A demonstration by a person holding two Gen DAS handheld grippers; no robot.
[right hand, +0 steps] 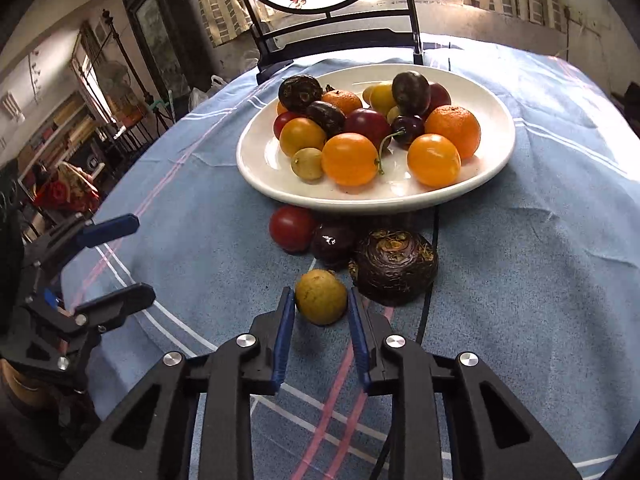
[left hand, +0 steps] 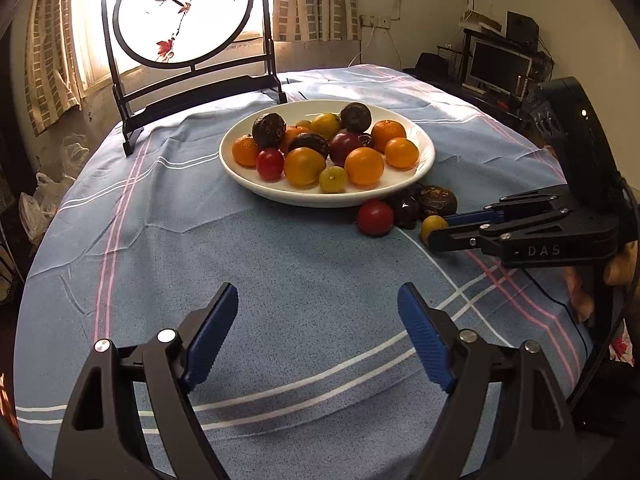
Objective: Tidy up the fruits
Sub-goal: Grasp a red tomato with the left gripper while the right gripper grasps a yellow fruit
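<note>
Four fruits [right hand: 320, 298] off plate [right hand: 256, 164]; one between right gripper [right hand: 322, 306] fingers.

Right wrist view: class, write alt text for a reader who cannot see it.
The right gripper has its blue-padded jaws closed around a small round yellow-green fruit on a blue striped tablecloth. Just beyond lie a red cherry tomato, a dark plum and a brown water chestnut, before a white plate heaped with fruit.

Between the black, blue-padded right tongs [right hand: 321, 334] lies a yellow-green fruit [right hand: 321, 297]; beyond, a white plate [right hand: 256, 168] on the blue, pink-and-white-striped cloth [right hand: 540, 280].
</note>
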